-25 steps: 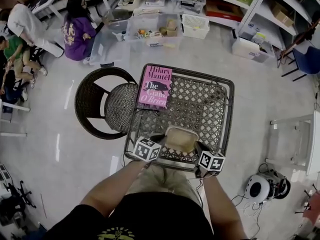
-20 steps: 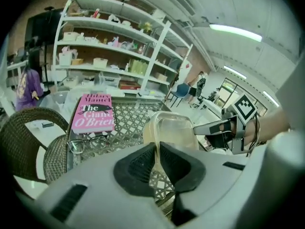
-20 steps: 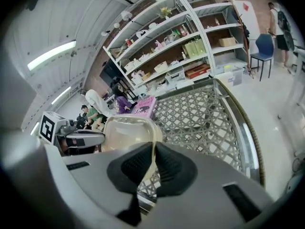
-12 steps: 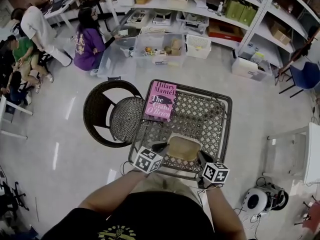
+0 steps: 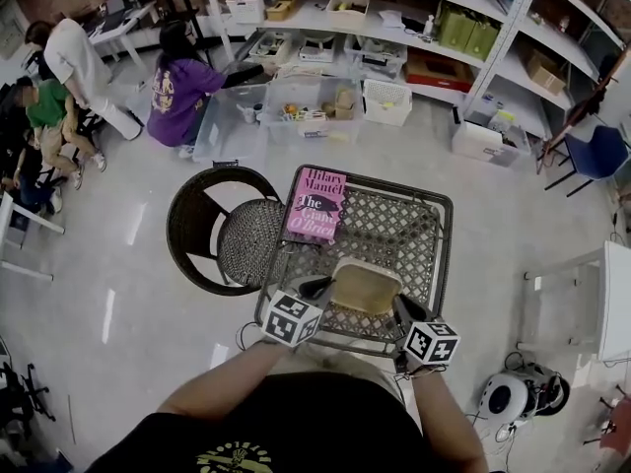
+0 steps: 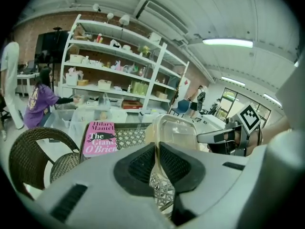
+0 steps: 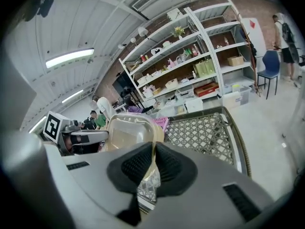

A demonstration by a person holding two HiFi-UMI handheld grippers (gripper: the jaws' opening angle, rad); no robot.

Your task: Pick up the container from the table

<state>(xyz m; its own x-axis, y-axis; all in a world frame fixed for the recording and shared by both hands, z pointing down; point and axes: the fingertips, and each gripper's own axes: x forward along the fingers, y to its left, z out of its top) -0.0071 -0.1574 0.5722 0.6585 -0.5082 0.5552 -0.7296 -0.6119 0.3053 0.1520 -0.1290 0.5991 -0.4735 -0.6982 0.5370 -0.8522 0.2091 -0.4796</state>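
Note:
A clear plastic container [image 5: 366, 286] hangs above the near edge of the lattice table [image 5: 419, 227], held from both sides. My left gripper [image 5: 317, 289] is shut on its left rim, and the thin rim shows pinched between the black pads [image 6: 143, 165]. My right gripper [image 5: 402, 308] is shut on the right rim in the same way, the pads [image 7: 167, 166] pressing on the plastic edge. In the left gripper view the container [image 6: 178, 130] sits just past the jaws with the right gripper [image 6: 224, 136] beyond it. The right gripper view shows the container [image 7: 128, 130] and the left gripper [image 7: 86, 137] behind it.
A pink book [image 5: 317, 204] lies on the table's far left corner. A dark wicker chair [image 5: 212, 235] stands to the table's left. Plastic bins [image 5: 296, 101] and shelving [image 5: 394, 8] lie beyond, with people [image 5: 177, 87] at the far left. A white round device [image 5: 508, 397] sits on the floor at right.
Both grippers have risen together with the container between them, lifting it off the table top. Their grip on the rims has not changed.

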